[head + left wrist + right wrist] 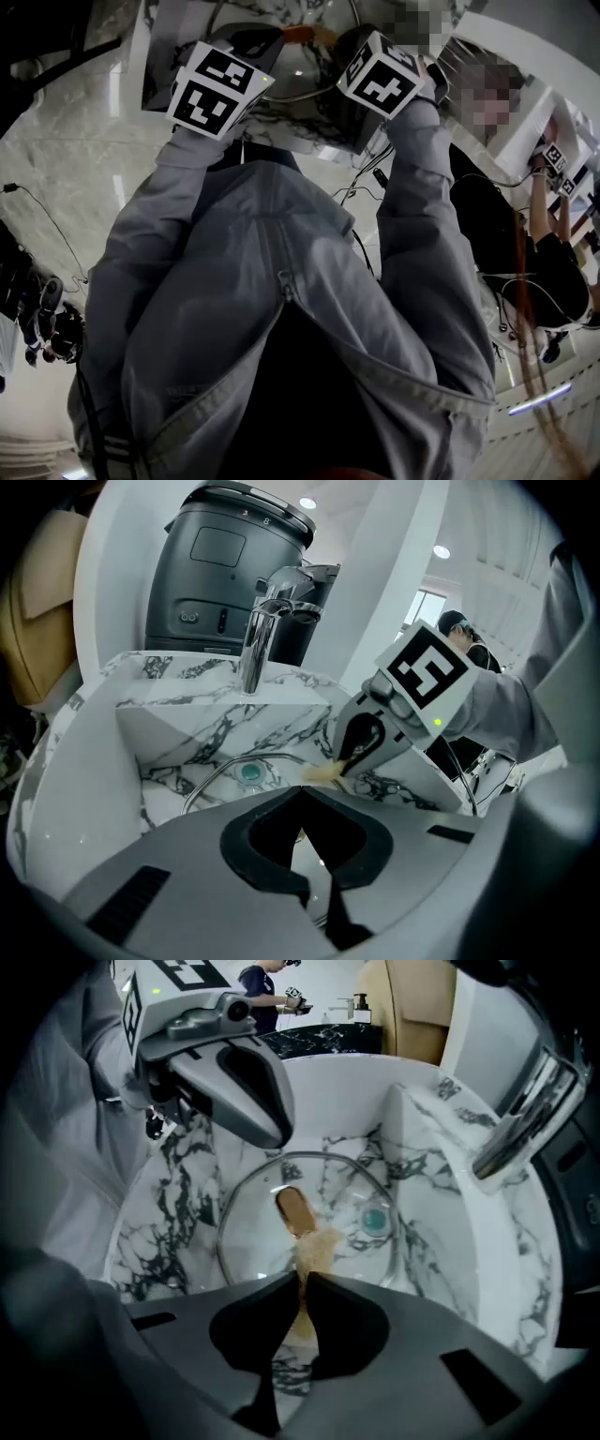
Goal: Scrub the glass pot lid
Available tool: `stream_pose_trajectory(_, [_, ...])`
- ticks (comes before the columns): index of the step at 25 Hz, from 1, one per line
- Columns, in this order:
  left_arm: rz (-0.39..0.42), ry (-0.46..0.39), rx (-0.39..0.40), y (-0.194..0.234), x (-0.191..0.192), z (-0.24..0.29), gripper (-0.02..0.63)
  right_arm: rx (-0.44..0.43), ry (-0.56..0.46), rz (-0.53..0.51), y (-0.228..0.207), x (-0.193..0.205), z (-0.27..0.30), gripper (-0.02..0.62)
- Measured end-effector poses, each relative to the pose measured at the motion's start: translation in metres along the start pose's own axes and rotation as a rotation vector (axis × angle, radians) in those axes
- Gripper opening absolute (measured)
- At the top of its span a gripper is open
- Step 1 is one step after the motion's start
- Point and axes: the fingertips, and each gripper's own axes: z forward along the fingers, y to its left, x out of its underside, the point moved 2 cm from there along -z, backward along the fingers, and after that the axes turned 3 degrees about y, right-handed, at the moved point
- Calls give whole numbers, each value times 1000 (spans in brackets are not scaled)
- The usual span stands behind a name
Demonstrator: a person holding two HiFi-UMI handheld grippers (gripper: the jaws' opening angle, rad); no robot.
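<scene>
We're mid-scrub over the marble sink (441, 1176). The left gripper (300, 794) is clamped tight, and by the look of it on the near rim of the glass pot lid (248, 1232), propping it at a tilt inside the basin, above the teal drain (375, 1220). The right gripper (305, 1279) is closed on a tan scrubber (314, 1246), whose fibrous part runs out of the jaws and ends in a brown tip over the middle of the glass. I'd call this the scrubbing step itself, between strokes. The next move calls for pressing the scrubber flat on the glass and sweeping out toward the rim while the left side keeps the lid steady. Hard to say whether the scrubber touches the glass right now. The lid's knob isn't visible in any view, and no water runs from the faucet (262, 630). From the head view the jacket and the marker cubes block the basin almost entirely.
</scene>
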Motion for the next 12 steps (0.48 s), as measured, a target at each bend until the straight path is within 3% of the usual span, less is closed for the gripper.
stream_pose_trajectory(6, [-6,14,-3,9,-6,8,15,216,25,-76,-62,-2,13,49])
stream_pose_trajectory(12, [-17,23,-1,14,-7,14,15,298,45,-102,-86,-12,40,48])
